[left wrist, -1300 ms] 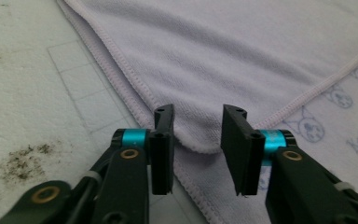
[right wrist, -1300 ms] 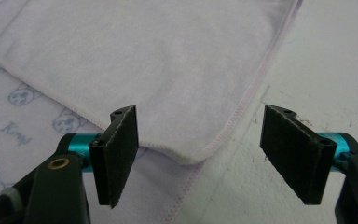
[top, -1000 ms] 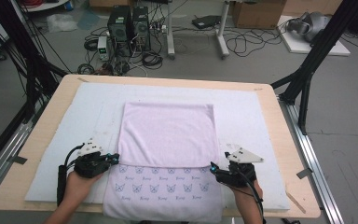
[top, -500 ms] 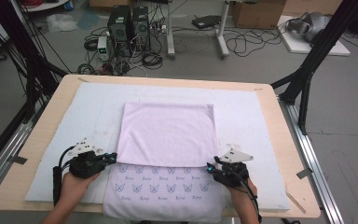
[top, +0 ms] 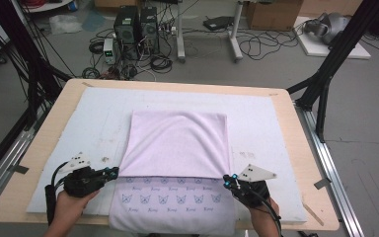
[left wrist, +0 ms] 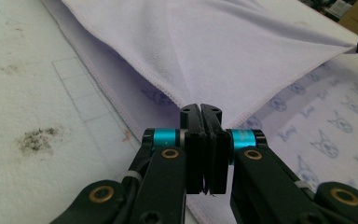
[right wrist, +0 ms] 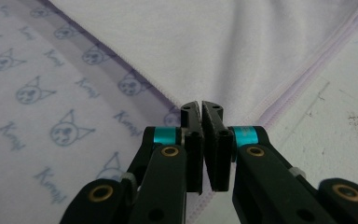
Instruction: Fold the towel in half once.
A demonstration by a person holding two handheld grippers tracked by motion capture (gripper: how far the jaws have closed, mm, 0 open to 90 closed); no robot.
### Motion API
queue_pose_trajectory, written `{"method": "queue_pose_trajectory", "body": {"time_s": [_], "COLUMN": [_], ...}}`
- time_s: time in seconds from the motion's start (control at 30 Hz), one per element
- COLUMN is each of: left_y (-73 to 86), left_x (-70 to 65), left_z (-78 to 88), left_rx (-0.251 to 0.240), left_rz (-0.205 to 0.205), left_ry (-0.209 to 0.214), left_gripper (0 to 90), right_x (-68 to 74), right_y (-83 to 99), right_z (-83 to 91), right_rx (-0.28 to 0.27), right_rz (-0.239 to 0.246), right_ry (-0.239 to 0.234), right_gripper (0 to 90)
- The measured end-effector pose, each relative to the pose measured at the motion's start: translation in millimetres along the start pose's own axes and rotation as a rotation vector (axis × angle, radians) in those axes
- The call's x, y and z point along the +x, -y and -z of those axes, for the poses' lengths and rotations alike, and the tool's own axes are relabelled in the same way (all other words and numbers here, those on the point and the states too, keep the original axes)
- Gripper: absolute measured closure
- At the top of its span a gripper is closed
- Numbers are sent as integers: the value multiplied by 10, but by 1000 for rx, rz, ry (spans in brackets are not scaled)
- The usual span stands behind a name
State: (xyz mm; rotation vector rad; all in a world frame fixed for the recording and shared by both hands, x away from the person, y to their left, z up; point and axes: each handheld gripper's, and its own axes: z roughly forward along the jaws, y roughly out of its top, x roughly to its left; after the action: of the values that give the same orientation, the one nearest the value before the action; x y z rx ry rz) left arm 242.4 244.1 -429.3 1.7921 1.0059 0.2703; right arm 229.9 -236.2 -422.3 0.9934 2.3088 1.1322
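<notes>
the left tool (top: 109,172) is clamped on the near-left corner of the folded-over layer of a pale lilac terry towel printed with small cat faces (top: 177,143), and in the left gripper view its jaws stand together with the hemmed corner pinched at their tips. the right tool (top: 229,179) has just been closing and now grips the matching near-right corner, its jaws pressed together on the cloth in the right gripper view. the towel lies in the middle of the desk on a white padded mat (top: 69,123), its plain reverse side turned up over the far part, from the centre towards twelve o'clock. a printed band (top: 170,200) stays uncovered at six o'clock and hangs slightly over the desk's near edge. by my reading, one fold is already laid, though short of the near hem, and both corners of that flap are secured. what seems left is to carry the pinched edge, either on to line up the hems or back over for a further fold, then release and smooth the cloth flat.
</notes>
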Motion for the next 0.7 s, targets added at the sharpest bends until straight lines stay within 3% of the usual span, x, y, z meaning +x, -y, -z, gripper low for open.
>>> {"method": "queue_pose_trajectory", "body": {"time_s": [0.27,0.7], "left_y": [80,258], "left_x": [-111,-333], "left_z": [248,492], "left_rx": [-11,26], "left_rz": [-10,-53], "left_ry": [11,56], "left_gripper": [878,877], "right_x": [178,465], "right_y": [53,215], "right_z": [207,506], "right_rx": [-17,-9], "right_rz": [20,27], "right_ry": [-23,-53], "right_gripper": [875,875]}}
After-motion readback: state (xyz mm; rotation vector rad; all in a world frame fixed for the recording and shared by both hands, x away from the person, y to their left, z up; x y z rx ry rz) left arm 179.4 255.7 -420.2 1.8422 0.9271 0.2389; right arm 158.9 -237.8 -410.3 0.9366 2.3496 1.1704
